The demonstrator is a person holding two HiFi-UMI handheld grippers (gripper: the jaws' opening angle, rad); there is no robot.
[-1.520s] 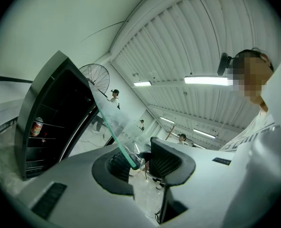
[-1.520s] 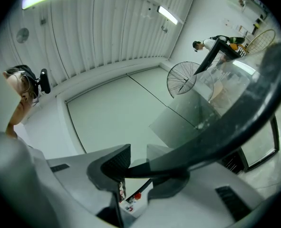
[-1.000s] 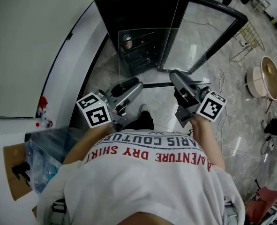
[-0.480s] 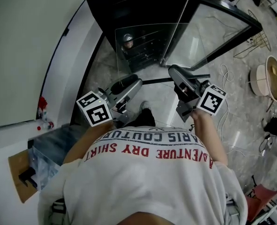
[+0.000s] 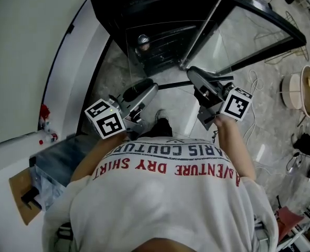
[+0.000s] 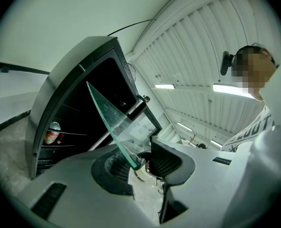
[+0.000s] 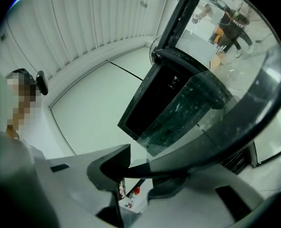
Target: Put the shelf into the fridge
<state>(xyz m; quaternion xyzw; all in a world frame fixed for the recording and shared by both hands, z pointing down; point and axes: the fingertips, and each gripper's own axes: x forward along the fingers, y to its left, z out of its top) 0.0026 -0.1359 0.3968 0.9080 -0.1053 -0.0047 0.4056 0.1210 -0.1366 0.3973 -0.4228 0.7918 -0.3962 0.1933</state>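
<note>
Shelf [image 6: 110,120]: clear, thin glass pane with a greenish edge, tilted.

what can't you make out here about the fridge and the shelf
- Free slots inside the fridge: in the head view the interior is too dark, and the glass shelf lies across it.
- Label on the can: too small to read in the left gripper view.
- Shelf's far edge: in the head view the clear glass fades against the dark fridge.
- Fridge top: cut off by the head view's upper edge.

fridge [image 5: 160,9] top cut off, can [image 5: 142,40] label too small to read
</note>
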